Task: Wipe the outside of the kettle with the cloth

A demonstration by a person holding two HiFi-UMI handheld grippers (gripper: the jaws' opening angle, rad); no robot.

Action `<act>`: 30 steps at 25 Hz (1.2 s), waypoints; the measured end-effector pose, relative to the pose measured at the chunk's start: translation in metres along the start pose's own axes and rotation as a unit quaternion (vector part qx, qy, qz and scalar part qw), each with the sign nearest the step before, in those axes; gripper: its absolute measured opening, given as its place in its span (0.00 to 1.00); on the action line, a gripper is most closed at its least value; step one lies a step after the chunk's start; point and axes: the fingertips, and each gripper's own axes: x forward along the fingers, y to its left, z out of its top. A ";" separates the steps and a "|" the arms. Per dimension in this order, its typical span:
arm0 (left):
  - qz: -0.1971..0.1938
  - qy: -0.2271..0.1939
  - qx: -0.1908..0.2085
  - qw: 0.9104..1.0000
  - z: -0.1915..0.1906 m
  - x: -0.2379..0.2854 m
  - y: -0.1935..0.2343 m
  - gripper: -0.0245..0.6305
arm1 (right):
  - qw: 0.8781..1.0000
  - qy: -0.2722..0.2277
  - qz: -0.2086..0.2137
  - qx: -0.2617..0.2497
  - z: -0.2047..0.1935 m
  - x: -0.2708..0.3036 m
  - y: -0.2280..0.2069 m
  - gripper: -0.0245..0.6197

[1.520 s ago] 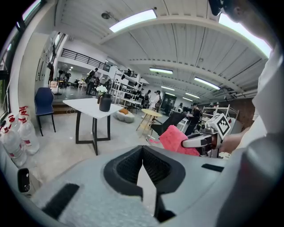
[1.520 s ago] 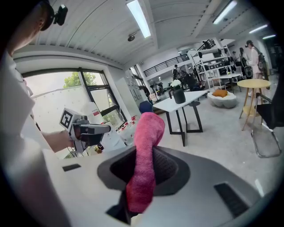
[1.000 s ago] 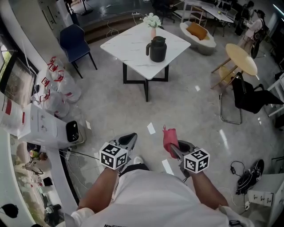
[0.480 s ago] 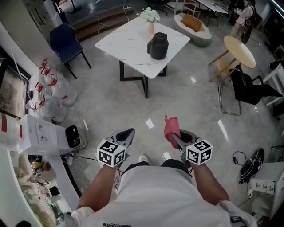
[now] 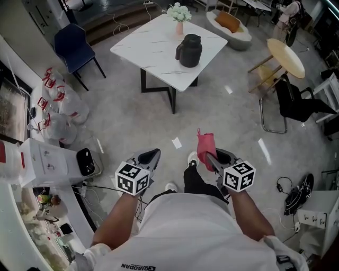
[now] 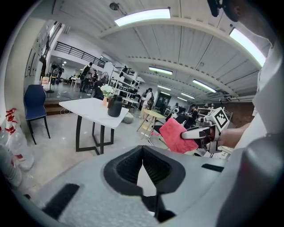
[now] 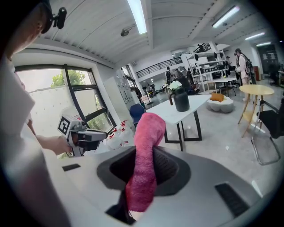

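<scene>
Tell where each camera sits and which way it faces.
Head view: on the person's head, facing steeply down; shows forearms, the shut left gripper, the right gripper clamping a fluffy pink cloth.
Left gripper view: on that gripper, along its jaws towards the white square table; the right gripper shows.
Right gripper view: along jaws holding the cloth; the left gripper shows.
All share the round black kettle on the table.

The white square counter (image 5: 148, 50) with black legs stands on the shiny grey floor (image 5: 127, 122). A black kettle (image 5: 189, 51) sits on it near one corner. Just beside the kettle is a small pink vase of white flowers (image 5: 179, 16).
</scene>
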 end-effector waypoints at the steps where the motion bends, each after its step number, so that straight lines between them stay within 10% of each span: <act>1: 0.000 0.000 0.000 1.000 0.003 0.004 0.001 0.04 | 1.000 0.000 -0.001 0.001 0.002 0.002 -0.003 0.20; 30: 0.056 -0.012 -0.003 0.998 0.160 0.176 0.080 0.04 | 0.998 0.004 0.055 -0.010 0.155 0.124 -0.182 0.20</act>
